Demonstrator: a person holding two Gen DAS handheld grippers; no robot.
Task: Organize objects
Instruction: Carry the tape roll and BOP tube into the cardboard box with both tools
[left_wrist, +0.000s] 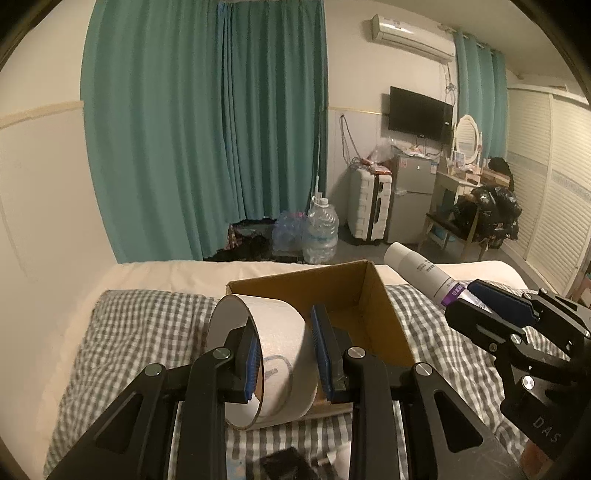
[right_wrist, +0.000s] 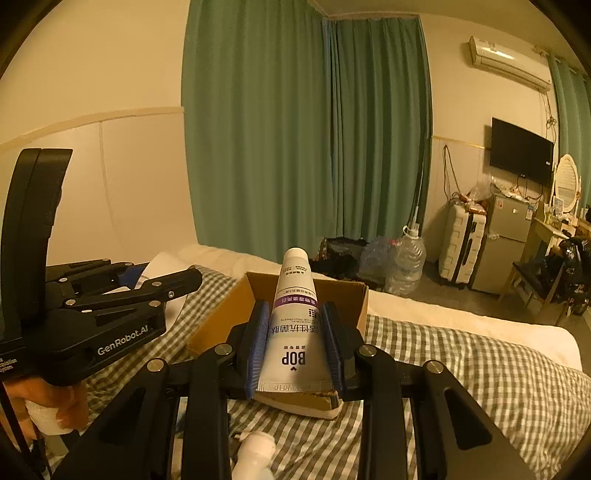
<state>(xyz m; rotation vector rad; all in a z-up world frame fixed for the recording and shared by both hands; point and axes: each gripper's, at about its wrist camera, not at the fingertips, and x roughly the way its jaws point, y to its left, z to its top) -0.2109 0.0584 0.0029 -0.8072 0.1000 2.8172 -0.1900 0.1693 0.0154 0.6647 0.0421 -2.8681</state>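
My left gripper (left_wrist: 284, 354) is shut on a wide white roll of tape (left_wrist: 273, 358), one pad inside the ring and one outside, just before the near wall of an open cardboard box (left_wrist: 332, 291) on the checked bedspread. My right gripper (right_wrist: 297, 343) is shut on a white toothpaste tube (right_wrist: 295, 321) with a purple band, cap pointing away over the same cardboard box (right_wrist: 218, 325). In the left wrist view the right gripper (left_wrist: 491, 306) and the toothpaste tube (left_wrist: 421, 273) hang at the right of the box. The left gripper's body (right_wrist: 103, 314) shows at the left, held by a hand (right_wrist: 48, 406).
A grey checked bedspread (left_wrist: 147, 332) covers the bed. A small white object (right_wrist: 255, 454) and a dark item (left_wrist: 284, 465) lie near the front edge. Beyond the bed stand water bottles (left_wrist: 321, 232), a suitcase (left_wrist: 369, 206), a small fridge (left_wrist: 413, 195) and a chair (left_wrist: 461, 229).
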